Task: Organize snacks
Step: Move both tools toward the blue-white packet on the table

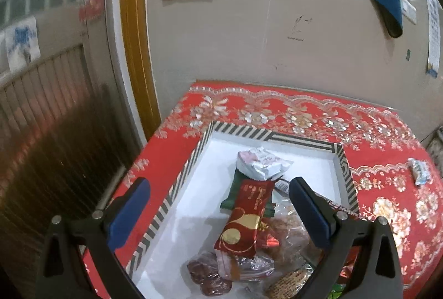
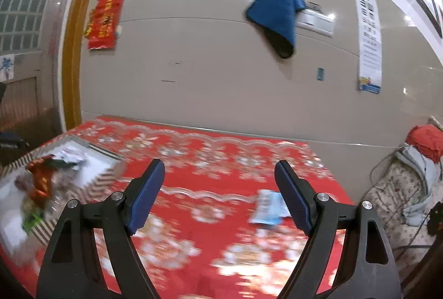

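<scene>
The blue-white packet (image 2: 268, 207) lies alone on the red tablecloth (image 2: 193, 182), beside the right gripper (image 2: 218, 196); both grippers (image 1: 218, 210) spread, empty. It looks light, crinkly; pinch across its middle

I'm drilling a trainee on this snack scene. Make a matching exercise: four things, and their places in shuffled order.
Things:
1. red-and-gold packet
2. blue-and-white packet
3. blue cloth
4. left gripper

Places:
A. hanging on the wall
B. open, above the box
C. on top of the pile inside the striped box
D. on the red tablecloth, outside the box

Pairs: 1-C, 2-D, 3-A, 4-B
</scene>
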{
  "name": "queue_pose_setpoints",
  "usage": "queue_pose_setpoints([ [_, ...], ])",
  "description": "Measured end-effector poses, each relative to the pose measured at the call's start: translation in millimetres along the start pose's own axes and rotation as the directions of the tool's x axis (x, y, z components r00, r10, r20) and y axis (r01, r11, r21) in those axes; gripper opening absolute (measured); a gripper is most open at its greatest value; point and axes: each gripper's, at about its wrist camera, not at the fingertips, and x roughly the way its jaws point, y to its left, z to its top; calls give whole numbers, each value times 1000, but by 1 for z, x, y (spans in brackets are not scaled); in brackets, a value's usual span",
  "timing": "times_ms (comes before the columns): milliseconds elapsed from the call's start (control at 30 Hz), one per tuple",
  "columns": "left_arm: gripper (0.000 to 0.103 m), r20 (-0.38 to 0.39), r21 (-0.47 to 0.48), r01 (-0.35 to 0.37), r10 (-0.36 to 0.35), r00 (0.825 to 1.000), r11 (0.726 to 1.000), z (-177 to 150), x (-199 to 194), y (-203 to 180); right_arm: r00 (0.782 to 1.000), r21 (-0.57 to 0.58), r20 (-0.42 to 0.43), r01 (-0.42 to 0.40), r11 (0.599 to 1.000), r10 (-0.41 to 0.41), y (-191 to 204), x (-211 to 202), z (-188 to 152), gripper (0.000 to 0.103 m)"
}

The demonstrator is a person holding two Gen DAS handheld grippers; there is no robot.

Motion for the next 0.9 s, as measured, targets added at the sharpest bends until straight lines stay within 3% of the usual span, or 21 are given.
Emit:
queue_pose_setpoints([
  [100, 101, 33, -55, 57, -55, 998, 997, 7, -13, -12, 999, 67, -21, 51, 996, -49, -42, 2, -1, 82],
  [200, 101, 75, -38, 182, -178, 981, 983, 17, -37, -47, 994, 184, -51, 101, 978, -93, -88, 3, 2, 82],
  [267, 101, 116, -1, 264, -262, 958, 964, 23, -58, -81, 992, 273, -62, 122, 954, -109, -116, 5, 5, 82],
  [333, 102, 129, 63, 367, -372, 919, 928, 27, -73, -123, 991, 344, -58, 130, 930, -117, -138, 6, 10, 82],
  [400, 103, 90, 117, 452, -463, 882, 884, 23, -75, -168, 992, 406, -60, 124, 905, -109, -157, 14, 15, 82],
  [467, 103, 23, 183, 487, -499, 866, 854, 13, -69, -212, 994, 447, -62, 108, 888, -90, -169, 26, 17, 82],
  [600, 103, -127, 293, 514, -500, 857, 806, -15, -43, -289, 995, 419, -88, 89, 903, -57, -175, 52, -1, 82],
  [767, 103, -209, 405, 439, -386, 899, 802, -25, 4, -361, 976, 419, -216, 127, 899, -37, -186, 82, -29, 82],
  [833, 103, -241, 396, 445, -377, 894, 803, -24, 24, -380, 971, 443, -238, 122, 888, -15, -190, 84, -36, 82],
  [900, 103, -264, 334, 454, -380, 886, 826, -22, 39, -388, 971, 453, -239, 111, 885, 0, -192, 85, -40, 82],
])
